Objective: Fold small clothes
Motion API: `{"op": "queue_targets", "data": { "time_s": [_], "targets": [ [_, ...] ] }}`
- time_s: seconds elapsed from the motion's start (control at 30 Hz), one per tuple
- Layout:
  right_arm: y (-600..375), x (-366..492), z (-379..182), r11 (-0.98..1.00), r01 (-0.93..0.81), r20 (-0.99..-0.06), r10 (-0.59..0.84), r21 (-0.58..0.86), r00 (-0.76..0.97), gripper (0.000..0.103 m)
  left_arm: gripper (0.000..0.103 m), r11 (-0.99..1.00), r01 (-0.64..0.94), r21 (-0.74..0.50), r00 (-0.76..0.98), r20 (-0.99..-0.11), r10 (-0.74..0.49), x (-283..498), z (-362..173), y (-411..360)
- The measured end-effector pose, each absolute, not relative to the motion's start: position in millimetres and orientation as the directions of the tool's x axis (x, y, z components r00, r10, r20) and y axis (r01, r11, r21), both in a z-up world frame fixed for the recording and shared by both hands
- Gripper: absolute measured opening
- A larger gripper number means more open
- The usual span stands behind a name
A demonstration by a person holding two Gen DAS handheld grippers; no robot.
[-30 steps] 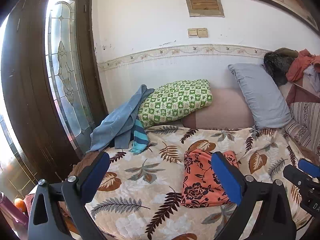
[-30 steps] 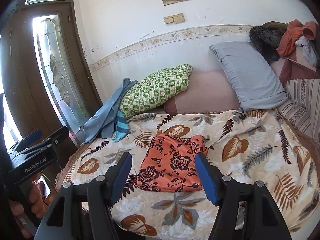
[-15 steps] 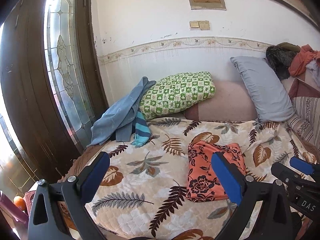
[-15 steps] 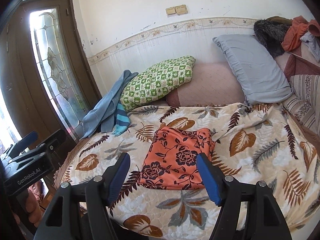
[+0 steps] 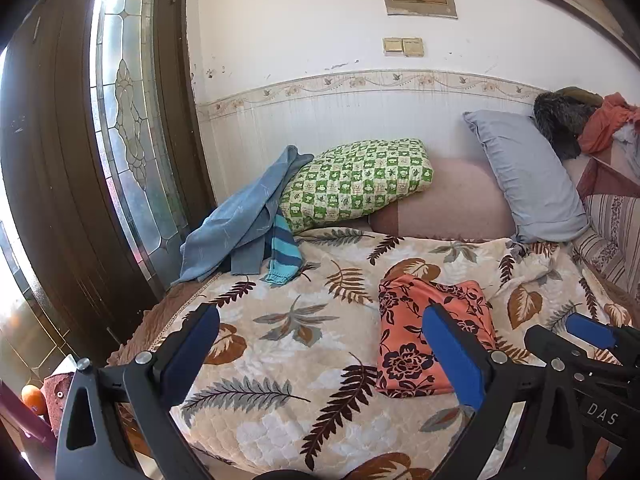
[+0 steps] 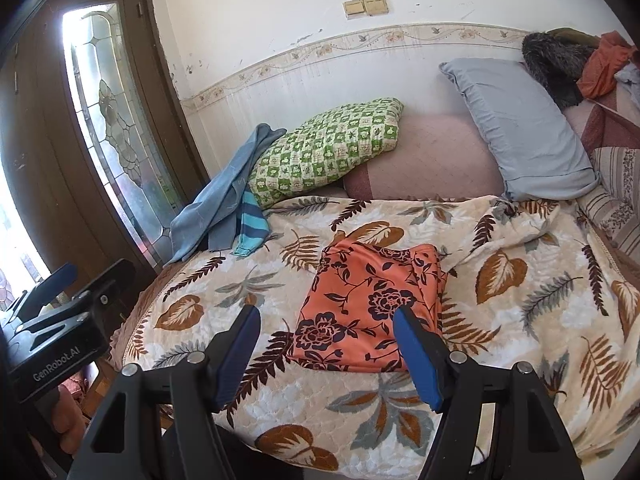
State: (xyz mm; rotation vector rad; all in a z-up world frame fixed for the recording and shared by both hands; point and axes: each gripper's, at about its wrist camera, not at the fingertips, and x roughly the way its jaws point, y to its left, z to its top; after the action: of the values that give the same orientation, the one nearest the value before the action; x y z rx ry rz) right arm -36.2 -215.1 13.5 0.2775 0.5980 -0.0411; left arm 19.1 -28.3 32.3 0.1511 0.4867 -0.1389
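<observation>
A bed covered by a cream leaf-print blanket (image 6: 520,320) fills the lower half of both views, with a dark wooden door (image 5: 60,180) and its leaded glass pane (image 5: 128,132) at nine o'clock. Against the white wall behind the bed, a grey pillow (image 6: 520,128) leans at about one o'clock and a green checked pillow (image 6: 324,152) lies at eleven o'clock in the right wrist view; a pink cushion (image 6: 420,160) sits between them. A heap of dark and orange clothing (image 6: 576,64) is piled at two o'clock. A blue cloth (image 5: 240,216) drapes off the green pillow's left end toward the door, and a teal striped garment (image 5: 284,256) hangs just beside it, touching the blanket.

The folded orange floral garment (image 6: 368,312) lies flat on the blanket near the bed's middle: dead centre in the right wrist view, at four o'clock in the left wrist view (image 5: 416,340).

The right gripper (image 6: 326,354) hangs above the bed's near edge at six o'clock, its blue-padded fingers (image 6: 416,356) spread wide and clasping nothing; the garment's near edge shows between them. The left gripper (image 5: 320,354) is likewise spread apart and empty, over bare blanket to the garment's left, its right finger (image 5: 452,360) overlapping the cloth in view. Each gripper shows at the other camera's edge
</observation>
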Motion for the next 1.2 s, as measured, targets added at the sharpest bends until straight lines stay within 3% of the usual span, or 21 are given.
{"op": "queue_targets", "data": {
  "time_s": [0.6, 1.2],
  "targets": [
    [-201.2, -38.3, 16.8, 0.972, 0.119, -0.548, 0.011, 0.203, 0.837, 0.072, 0.101, 0.982, 0.158, 0.106, 0.868, -0.49, -0.087, 15.8, 29.4, -20.0],
    [-220.9, -36.8, -4.4, 0.963, 0.17, -0.571, -0.023, 0.207, 0.821, 0.072, 0.101, 0.971, 0.195, 0.141, 0.821, -0.566, -0.082, 23.1, 3.1, -32.4]
  ]
}}
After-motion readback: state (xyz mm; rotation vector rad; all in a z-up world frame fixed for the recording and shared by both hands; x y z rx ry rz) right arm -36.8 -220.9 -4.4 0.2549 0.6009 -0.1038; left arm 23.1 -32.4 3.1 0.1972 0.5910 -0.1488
